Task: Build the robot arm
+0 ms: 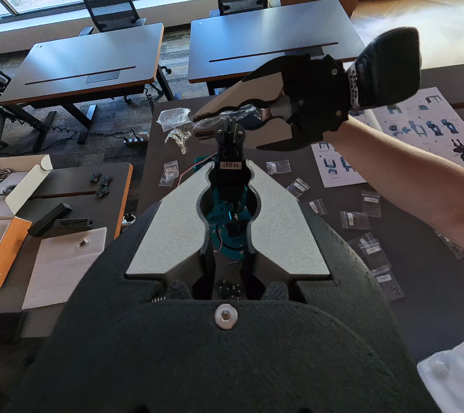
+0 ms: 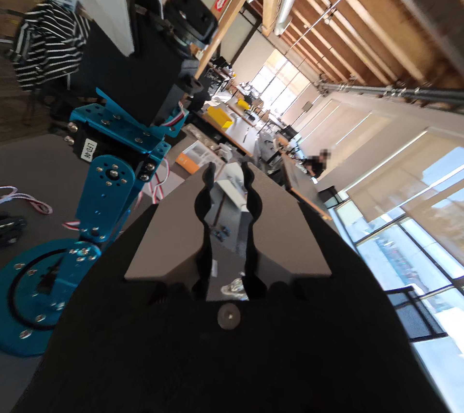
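Tongs on the left [image 1: 229, 172] clamped round small blue robot arm [image 1: 229, 215] standing on counter [image 1: 414, 263]. Right tongs [image 1: 198, 125] apart, just above arm's top, near crumpled plastic bag [image 1: 174, 118].

Matt grainy grey-and-black plastic left gripper [image 1: 227, 175] around a glossy blue anodised metal robot arm kit [image 1: 227, 222], crinkly clear plastic bags [image 1: 298, 186] and paper instruction sheet [image 1: 414, 125] on smooth dark desk [image 1: 339, 263].
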### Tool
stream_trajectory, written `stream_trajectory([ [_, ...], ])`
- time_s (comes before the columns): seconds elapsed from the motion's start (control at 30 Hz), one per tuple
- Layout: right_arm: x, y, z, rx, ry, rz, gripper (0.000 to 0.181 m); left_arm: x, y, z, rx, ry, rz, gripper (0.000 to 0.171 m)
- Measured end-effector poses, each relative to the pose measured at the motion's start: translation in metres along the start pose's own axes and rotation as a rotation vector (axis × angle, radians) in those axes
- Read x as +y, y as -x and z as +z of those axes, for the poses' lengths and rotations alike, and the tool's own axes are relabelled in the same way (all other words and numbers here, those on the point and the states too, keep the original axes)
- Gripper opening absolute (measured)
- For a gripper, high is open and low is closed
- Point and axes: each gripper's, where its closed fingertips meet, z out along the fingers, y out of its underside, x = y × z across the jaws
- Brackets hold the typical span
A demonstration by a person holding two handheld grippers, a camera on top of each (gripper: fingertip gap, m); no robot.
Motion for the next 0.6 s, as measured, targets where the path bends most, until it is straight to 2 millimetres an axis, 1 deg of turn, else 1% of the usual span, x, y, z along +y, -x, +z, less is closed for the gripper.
stream_trajectory([
  [0.07, -0.001, 0.005, -0.007, -0.035, -0.002, 0.077, 0.027, 0.001, 0.0, 0.0, -0.003, -0.009, -0.008, 0.019],
  [0.13, -0.008, 0.006, -0.018, -0.028, -0.028, 0.164, 0.029, 0.002, -0.001, -0.001, -0.007, -0.015, -0.012, 0.019],
  [0.23, -0.026, 0.023, -0.041, -0.08, -0.099, 0.338, 0.041, 0.003, -0.001, -0.001, -0.017, -0.024, -0.012, 0.019],
  [0.3, -0.042, 0.042, -0.052, -0.13, -0.148, 0.428, 0.052, 0.003, -0.001, 0.0, -0.019, -0.029, -0.019, 0.019],
  [0.33, -0.048, 0.047, -0.053, -0.117, -0.157, 0.452, 0.055, 0.004, -0.001, 0.0, -0.02, -0.029, -0.024, 0.019],
  [0.4, -0.054, 0.049, -0.052, -0.026, -0.153, 0.458, 0.055, 0.005, 0.0, 0.002, -0.02, -0.034, -0.035, 0.019],
  [0.5, -0.063, 0.046, -0.049, 0.105, -0.166, 0.467, 0.052, 0.004, 0.0, 0.002, -0.016, -0.044, -0.055, 0.02],
  [0.6, -0.056, 0.047, -0.042, 0.179, -0.108, 0.46, 0.05, 0.005, 0.0, 0.001, -0.025, -0.046, -0.057, 0.019],
])
